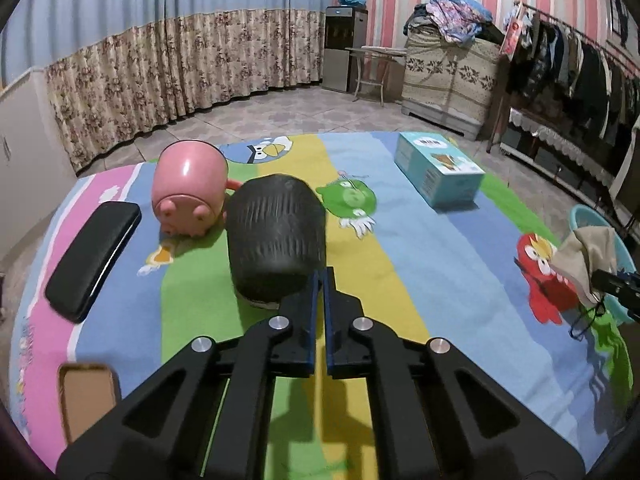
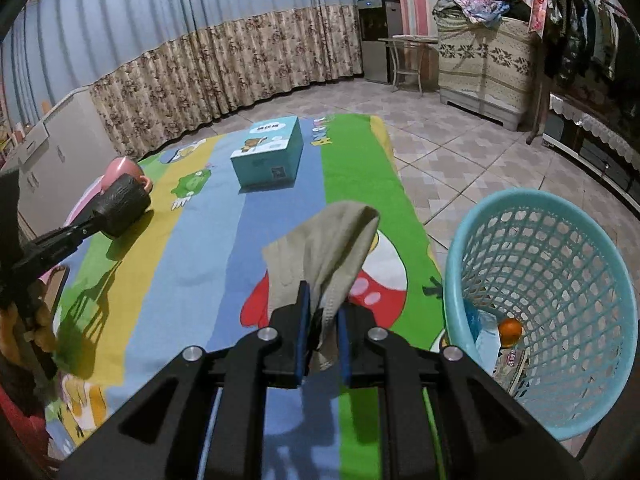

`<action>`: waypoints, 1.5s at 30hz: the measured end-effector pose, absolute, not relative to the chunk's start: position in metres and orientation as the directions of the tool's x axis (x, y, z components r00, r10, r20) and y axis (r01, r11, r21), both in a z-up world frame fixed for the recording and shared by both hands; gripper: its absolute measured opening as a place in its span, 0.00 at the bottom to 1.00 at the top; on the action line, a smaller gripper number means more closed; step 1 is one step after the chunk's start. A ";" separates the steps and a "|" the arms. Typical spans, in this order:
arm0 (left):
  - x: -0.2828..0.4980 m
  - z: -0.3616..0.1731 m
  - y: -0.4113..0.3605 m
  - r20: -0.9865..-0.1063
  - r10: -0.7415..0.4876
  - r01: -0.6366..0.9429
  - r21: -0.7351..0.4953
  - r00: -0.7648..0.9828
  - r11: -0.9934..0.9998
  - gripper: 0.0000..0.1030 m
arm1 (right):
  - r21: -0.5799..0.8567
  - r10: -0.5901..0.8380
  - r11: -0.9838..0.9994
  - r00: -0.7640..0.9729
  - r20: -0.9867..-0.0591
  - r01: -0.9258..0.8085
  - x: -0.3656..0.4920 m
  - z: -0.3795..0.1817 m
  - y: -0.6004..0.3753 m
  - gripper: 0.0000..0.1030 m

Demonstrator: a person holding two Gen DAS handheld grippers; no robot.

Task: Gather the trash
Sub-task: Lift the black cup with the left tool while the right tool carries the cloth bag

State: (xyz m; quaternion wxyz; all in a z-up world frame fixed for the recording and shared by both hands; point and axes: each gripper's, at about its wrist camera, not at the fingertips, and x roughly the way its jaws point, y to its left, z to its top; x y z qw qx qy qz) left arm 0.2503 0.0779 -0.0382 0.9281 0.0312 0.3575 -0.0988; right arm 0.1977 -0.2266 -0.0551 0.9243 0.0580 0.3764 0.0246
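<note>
A black ribbed cup (image 1: 276, 232) hangs tilted over the mat, its rim pinched by my left gripper (image 1: 322, 280), which is shut on it. The right wrist view shows the same cup (image 2: 122, 204) held up at the left by that gripper (image 2: 94, 220). My right gripper (image 2: 322, 304) is shut on a crumpled beige face mask (image 2: 328, 248), held above the mat's right side beside a teal mesh basket (image 2: 450, 264). In the left wrist view the mask (image 1: 586, 256) dangles at the far right in front of the basket (image 1: 580, 210).
On the striped cartoon mat (image 1: 420, 240) lie a pink pig mug (image 1: 188, 188), a black case (image 1: 92, 256), a teal box (image 1: 438, 168) and a brown card (image 1: 86, 400). The basket holds an orange (image 2: 510, 330) and wrappers. Tiled floor, a clothes rack and a cabinet surround the mat.
</note>
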 end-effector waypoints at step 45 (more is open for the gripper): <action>0.250 -0.014 0.053 -0.645 -0.017 0.086 0.076 0.764 0.993 0.63 | 0.163 0.106 0.987 0.764 -0.637 -0.001 0.189 -0.036 -0.257 0.26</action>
